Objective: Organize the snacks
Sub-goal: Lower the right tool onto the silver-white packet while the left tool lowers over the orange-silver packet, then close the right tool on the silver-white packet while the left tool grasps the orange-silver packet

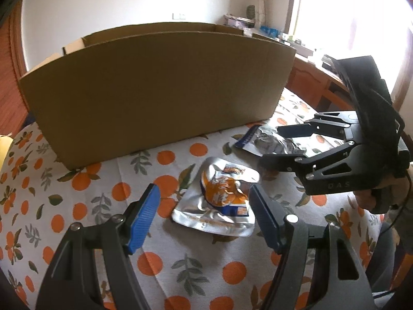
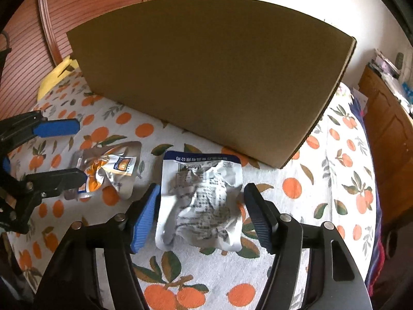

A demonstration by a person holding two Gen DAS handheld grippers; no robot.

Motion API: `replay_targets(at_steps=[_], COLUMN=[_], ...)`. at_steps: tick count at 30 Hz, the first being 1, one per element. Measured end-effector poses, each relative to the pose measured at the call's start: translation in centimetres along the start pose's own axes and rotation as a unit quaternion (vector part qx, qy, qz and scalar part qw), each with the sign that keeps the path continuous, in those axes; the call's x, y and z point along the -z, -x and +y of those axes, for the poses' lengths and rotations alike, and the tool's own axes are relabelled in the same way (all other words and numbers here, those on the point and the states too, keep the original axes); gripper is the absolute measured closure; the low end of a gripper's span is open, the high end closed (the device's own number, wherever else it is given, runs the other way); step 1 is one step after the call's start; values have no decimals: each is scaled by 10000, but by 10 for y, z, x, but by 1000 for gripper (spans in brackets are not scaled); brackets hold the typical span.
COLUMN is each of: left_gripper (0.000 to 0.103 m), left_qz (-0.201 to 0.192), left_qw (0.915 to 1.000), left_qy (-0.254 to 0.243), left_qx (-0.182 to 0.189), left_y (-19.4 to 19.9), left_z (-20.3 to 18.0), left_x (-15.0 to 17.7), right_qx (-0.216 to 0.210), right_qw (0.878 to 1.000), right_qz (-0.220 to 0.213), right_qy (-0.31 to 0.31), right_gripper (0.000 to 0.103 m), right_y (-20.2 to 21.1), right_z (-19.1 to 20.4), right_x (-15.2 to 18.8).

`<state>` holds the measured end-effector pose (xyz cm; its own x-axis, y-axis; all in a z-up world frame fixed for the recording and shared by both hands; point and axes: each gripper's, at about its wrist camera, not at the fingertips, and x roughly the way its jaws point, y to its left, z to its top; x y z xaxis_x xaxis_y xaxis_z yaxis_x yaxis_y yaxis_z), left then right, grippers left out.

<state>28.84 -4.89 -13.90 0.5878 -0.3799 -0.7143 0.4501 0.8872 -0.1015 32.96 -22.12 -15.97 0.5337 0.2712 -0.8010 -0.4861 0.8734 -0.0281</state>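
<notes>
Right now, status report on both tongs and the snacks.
Left tongs open over orange-printed foil pouch. Right tongs open around blue-edged white pouch. Brown cardboard box behind, nothing blocking.

two snack pouches (image 2: pixel 200 201) (image 2: pixel 108 170), one cardboard box (image 2: pixel 206 77), two grippers (image 1: pixel 204 206) (image 2: pixel 200 209)

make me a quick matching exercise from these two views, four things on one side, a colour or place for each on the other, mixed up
Things:
1. cardboard box
2. orange packet
3. blue-edged packet
4. tablecloth

Descriptions:
A. lies between the right gripper fingers
B. white with an orange fruit print
C. stands behind both packets
D. lies between the left gripper fingers

Pairs: 1-C, 2-D, 3-A, 4-B
</notes>
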Motion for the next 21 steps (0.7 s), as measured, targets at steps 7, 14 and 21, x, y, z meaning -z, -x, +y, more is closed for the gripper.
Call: replay_targets(at_steps=[7, 14, 21], left_gripper=[31, 31, 31], left_qz=[212, 495, 574], left_qw=[9995, 9981, 9974], left_qy=[-197, -336, -381], left_qx=[99, -150, -196], left_y=[-10, -29, -39], left_z=[-12, -21, -25], left_x=[-8, -17, -26], right_qx=[44, 30, 40], right_qw=[9998, 9997, 9997], right_qz=[-182, -218, -226], right_qy=[-112, -107, -101], right_gripper=[41, 40, 40], right_y=[3, 4, 4], right_z=[0, 0, 0], right_x=[7, 8, 8])
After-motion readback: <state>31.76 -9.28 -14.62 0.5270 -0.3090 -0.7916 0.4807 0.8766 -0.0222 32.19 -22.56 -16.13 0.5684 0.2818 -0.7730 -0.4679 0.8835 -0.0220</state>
